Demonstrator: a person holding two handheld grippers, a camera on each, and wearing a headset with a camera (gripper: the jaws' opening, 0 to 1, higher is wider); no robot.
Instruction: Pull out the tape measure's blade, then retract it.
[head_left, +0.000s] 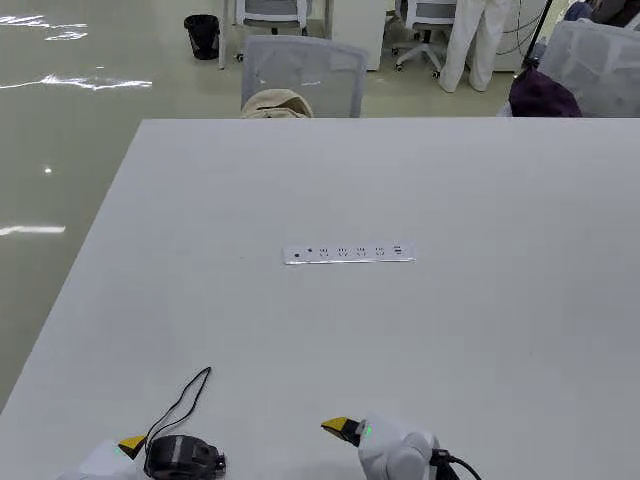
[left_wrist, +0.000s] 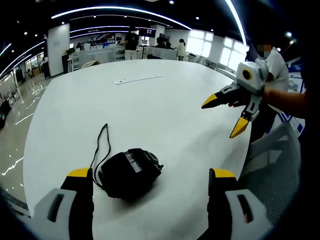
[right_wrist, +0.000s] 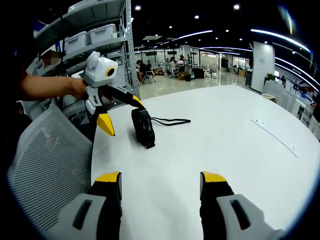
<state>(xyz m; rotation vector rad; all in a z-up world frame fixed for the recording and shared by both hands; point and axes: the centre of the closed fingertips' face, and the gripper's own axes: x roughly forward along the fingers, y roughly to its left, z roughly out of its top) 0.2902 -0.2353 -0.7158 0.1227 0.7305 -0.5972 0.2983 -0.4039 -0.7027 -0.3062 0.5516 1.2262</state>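
Lying near the table's (head_left: 420, 180) near edge, the black tape measure (head_left: 183, 457) is resting with its long axis running roughly left to right in the head view. Its black wrist strap (head_left: 185, 400) is trailing away from it toward the middle of the table. Which way the blade mouth is pointing cannot be told.

The left gripper (left_wrist: 150, 175) is standing with its jaws spread wide, and the tape measure (left_wrist: 130, 172) is sitting between them, nearer the left jaw and not clamped. In the right gripper view, one yellow tip of the left gripper (right_wrist: 121, 114) is hanging just beside the top of the tape measure (right_wrist: 142, 127); whether it is touching cannot be told.

The right gripper (right_wrist: 160, 179) is also holding its jaws apart, gripping nothing, and is hovering well to the side of the tape measure.

A black waste bin (head_left: 202, 35) is standing on the floor beyond the table, and white storage boxes (right_wrist: 100, 32) are sitting on a shelf; their contents are hidden.
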